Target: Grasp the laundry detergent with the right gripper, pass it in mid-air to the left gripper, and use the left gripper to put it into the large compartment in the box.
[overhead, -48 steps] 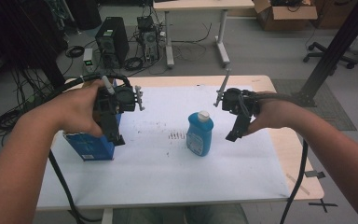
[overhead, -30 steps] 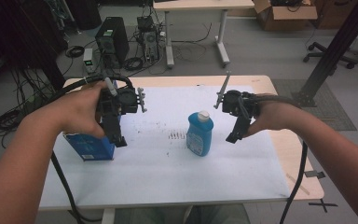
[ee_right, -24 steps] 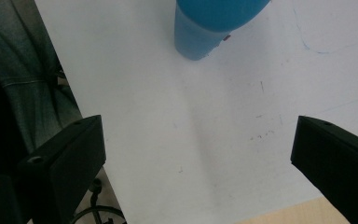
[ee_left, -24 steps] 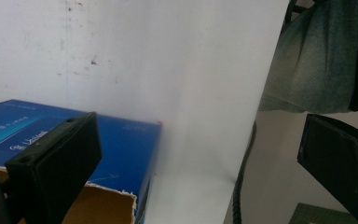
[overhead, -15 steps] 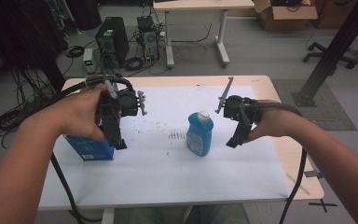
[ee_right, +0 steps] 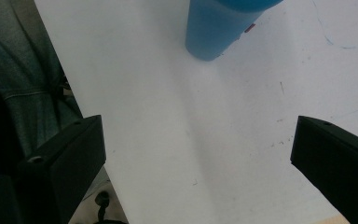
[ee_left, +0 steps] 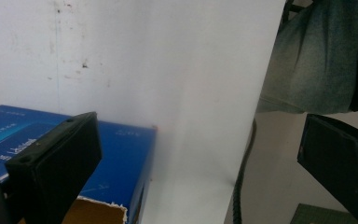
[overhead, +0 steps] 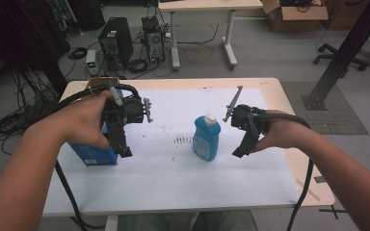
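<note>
We hold the left gripper [overhead: 124,144] above the blue box [overhead: 94,154] at the table's [overhead: 173,187] left side, jaws spread wide with nothing between them. Our right gripper [overhead: 241,147] hovers just right of the blue bottle [overhead: 206,138], likewise released. The box's near end looks torn open, perhaps.

Right gripper [overhead: 239,150] shifted slightly toward near table edge and a touch outward from blue bottle [overhead: 206,138]; now hangs just beside bottle's right, jaws pointing down, spread wide, nothing between them. Right forearm drawn lower with it. Left gripper [overhead: 124,148] dipped marginally relative to bottle, hanging over blue box [overhead: 92,154] on bottle's left, jaws wide apart.
</note>
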Action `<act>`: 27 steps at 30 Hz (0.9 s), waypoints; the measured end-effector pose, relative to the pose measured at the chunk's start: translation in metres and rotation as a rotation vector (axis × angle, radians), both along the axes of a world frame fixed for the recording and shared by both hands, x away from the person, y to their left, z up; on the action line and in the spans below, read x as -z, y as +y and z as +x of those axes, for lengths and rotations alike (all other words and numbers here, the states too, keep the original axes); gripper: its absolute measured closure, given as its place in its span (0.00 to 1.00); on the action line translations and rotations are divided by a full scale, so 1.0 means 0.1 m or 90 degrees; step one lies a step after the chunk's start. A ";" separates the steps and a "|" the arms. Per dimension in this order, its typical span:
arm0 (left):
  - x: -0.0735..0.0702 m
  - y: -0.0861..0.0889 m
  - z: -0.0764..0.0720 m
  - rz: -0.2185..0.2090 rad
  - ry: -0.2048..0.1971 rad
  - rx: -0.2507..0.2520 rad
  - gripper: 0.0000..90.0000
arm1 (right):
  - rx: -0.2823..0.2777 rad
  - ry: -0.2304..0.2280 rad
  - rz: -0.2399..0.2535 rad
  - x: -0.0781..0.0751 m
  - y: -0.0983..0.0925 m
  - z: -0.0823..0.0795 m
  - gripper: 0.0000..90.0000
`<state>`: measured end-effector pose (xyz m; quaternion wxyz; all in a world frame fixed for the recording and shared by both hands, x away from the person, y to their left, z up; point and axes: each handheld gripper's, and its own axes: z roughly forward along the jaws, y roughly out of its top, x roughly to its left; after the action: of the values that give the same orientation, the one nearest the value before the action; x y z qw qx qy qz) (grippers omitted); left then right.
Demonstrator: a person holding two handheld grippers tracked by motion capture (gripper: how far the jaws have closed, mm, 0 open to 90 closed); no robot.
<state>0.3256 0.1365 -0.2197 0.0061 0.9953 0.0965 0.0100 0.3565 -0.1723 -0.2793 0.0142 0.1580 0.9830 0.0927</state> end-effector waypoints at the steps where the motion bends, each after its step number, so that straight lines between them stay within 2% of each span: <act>1: 0.00 0.00 0.00 -0.001 0.000 0.000 0.00 | 0.000 0.000 -0.001 0.01 0.00 0.00 0.04; 12: 0.04 0.04 -0.04 -0.005 -0.001 0.005 0.00 | 0.011 -0.001 0.041 0.15 0.01 -0.02 0.03; 27: 0.14 -0.02 -0.10 -0.005 0.005 0.023 0.00 | 0.062 -0.020 0.113 0.43 0.04 0.00 0.03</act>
<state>0.3154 0.1346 -0.2332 0.0100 0.9968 0.0788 0.0057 0.3560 -0.1685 -0.3219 0.0202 0.2049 0.9616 0.1814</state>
